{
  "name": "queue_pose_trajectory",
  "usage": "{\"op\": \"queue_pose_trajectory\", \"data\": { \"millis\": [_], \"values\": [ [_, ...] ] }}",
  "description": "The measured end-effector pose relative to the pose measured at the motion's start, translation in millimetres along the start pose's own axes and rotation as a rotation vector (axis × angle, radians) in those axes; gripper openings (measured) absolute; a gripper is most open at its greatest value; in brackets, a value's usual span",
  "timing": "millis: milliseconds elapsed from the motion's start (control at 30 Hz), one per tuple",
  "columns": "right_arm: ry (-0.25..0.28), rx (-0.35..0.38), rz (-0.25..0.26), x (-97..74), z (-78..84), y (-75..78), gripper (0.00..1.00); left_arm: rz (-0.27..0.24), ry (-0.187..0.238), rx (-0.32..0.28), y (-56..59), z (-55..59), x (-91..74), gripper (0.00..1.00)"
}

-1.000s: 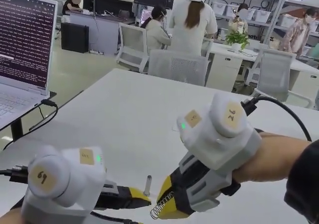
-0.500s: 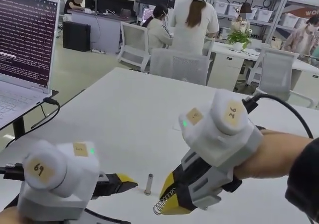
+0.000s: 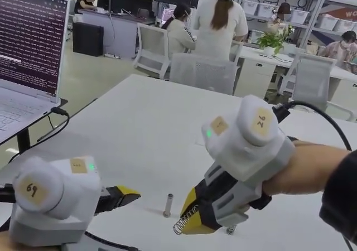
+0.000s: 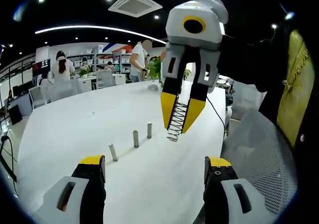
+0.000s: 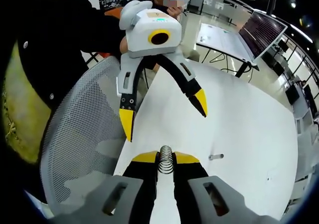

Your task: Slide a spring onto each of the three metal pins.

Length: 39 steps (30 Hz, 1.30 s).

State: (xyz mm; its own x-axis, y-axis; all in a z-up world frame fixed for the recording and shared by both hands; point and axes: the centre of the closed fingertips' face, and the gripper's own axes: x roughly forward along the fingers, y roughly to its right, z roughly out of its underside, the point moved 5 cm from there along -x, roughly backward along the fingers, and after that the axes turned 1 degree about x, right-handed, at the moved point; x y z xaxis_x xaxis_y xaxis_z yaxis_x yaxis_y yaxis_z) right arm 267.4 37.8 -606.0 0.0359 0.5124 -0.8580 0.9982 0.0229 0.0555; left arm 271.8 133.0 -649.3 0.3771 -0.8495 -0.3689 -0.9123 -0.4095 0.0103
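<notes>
Broad tabletop (image 3: 156, 122) beyond three pins (image 4: 135, 139)

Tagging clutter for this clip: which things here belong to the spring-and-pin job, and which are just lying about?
Job in hand:
spring, pinched in the fingers of the right gripper
three pins, standing on the table
left gripper, open

Lying about:
laptop
office chairs
potted plant

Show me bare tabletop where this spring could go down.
Free: the wide white table beyond both grippers, up to its far edge by the chairs, and leftward toward the laptop. Crowded: the near strip, where the pins stand between the left gripper and the right gripper holding the spring.
</notes>
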Motion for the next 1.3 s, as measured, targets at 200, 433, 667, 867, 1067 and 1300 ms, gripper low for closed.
{"op": "queue_pose_trajectory", "data": {
  "millis": [200,433,667,867,1067,1300],
  "values": [
    [-0.014,-0.001,0.005,-2.0,0.7,6.9,0.08,-0.030,-0.008,0.006,-7.2,8.3,-5.9,0.79],
    [-0.036,-0.002,0.019,-6.6,0.8,21.8,0.08,-0.056,-0.018,0.007,-14.1,16.8,-11.6,0.79],
    [-0.074,0.000,0.034,-12.4,2.8,44.8,0.08,-0.066,-0.019,0.004,-17.7,22.3,-14.2,0.78],
    [-0.091,0.004,0.037,-11.1,3.0,62.2,0.08,-0.077,-0.018,-0.005,-22.2,24.9,-16.7,0.77],
    [-0.133,-0.004,0.038,-5.5,6.0,78.1,0.08,-0.084,-0.025,-0.006,-24.7,27.4,-18.6,0.76],
    [-0.214,-0.027,0.029,2.3,8.2,101.8,0.08,-0.089,-0.025,-0.014,-26.6,28.9,-18.5,0.75]
  ]
}}
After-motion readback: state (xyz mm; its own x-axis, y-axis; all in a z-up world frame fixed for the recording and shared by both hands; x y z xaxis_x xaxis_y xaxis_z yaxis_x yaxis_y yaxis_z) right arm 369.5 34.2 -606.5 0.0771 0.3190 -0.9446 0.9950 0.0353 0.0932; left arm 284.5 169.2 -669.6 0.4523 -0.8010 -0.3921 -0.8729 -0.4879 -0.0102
